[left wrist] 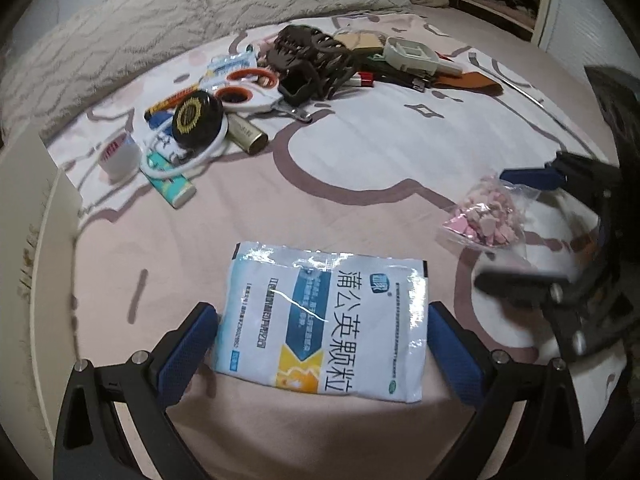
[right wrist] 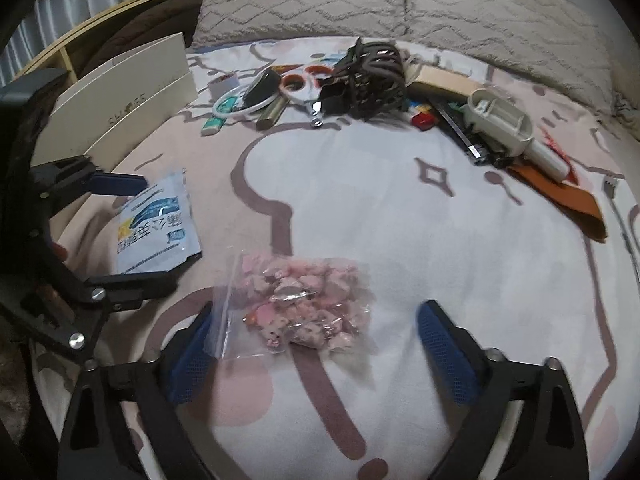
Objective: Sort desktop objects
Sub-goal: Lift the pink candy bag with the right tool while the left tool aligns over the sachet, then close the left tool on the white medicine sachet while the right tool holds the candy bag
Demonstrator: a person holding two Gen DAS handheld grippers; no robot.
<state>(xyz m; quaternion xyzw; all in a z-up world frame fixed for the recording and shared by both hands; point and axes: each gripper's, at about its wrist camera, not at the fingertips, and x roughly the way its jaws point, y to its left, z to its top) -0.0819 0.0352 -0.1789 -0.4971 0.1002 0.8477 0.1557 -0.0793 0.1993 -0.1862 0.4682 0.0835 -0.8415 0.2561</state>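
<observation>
On the patterned bedspread (left wrist: 360,168), both grippers gape — left gripper (left wrist: 322,320) astride the medicine sachet (left wrist: 324,320), right gripper (right wrist: 316,320) around the bag of pink pieces (right wrist: 304,304); close squarely, mid-packet.

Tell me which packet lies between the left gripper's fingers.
The white and blue medicine sachet with Chinese print; the clear bag of pink pieces lies by the right gripper instead.

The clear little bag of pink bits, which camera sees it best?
The right wrist view: the clear plastic bag of pink pieces lies large and whole between the right gripper fingers. The left wrist view shows it smaller, off at the right side.
</observation>
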